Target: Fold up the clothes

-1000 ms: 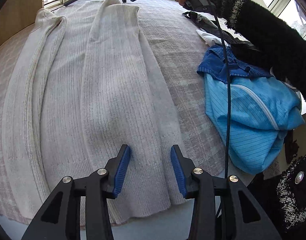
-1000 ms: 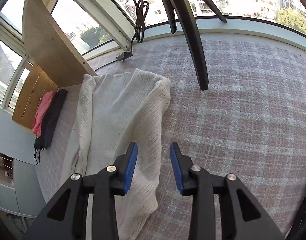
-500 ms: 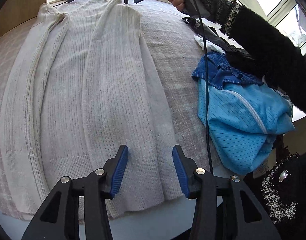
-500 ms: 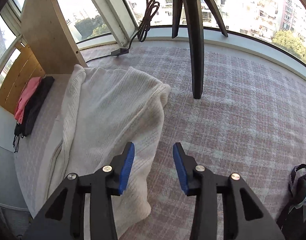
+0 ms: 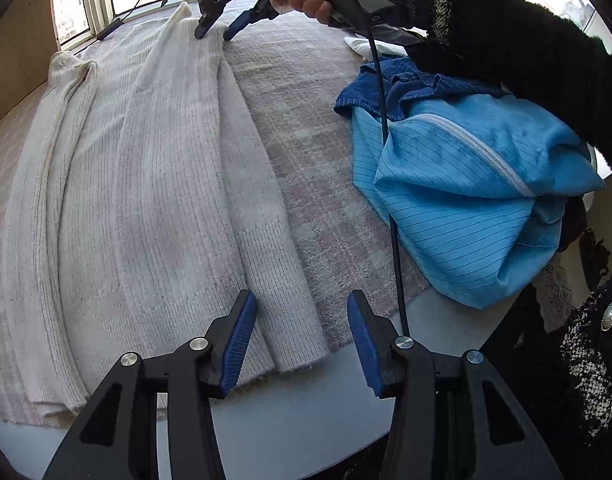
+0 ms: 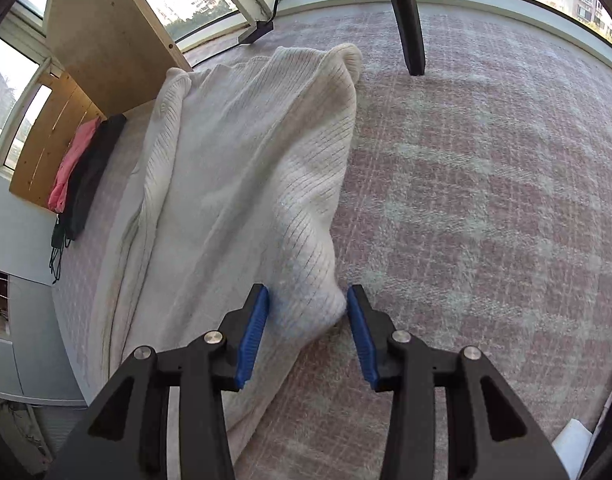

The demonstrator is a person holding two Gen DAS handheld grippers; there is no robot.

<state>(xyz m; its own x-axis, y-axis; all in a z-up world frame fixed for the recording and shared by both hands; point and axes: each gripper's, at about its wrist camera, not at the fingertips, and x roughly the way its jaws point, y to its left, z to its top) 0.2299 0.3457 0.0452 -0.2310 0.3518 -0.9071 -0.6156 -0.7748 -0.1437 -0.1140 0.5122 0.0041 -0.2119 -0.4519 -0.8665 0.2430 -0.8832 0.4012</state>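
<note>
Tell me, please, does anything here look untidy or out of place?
Yes. The blue zip jacket lies crumpled in a heap, hanging over the table edge. The cream knit sweater lies flat and smooth.

Open strip of plaid blanket (image 5: 301, 168) runs between the cream sweater (image 5: 145, 184) and the blue garment pile (image 5: 466, 200); passage there is free except for a black cable (image 5: 394, 216) hanging across it, near the pile's edge. Far end of the surface (image 5: 289, 412): tripod leg (image 6: 406, 16) stands just beyond the sweater's top corner, and a wooden panel (image 6: 105, 36) closes off the far left side. Right of the sweater, the blanket is bare and wide; the person's black sleeve (image 5: 526, 52) spans above the pile.
</note>
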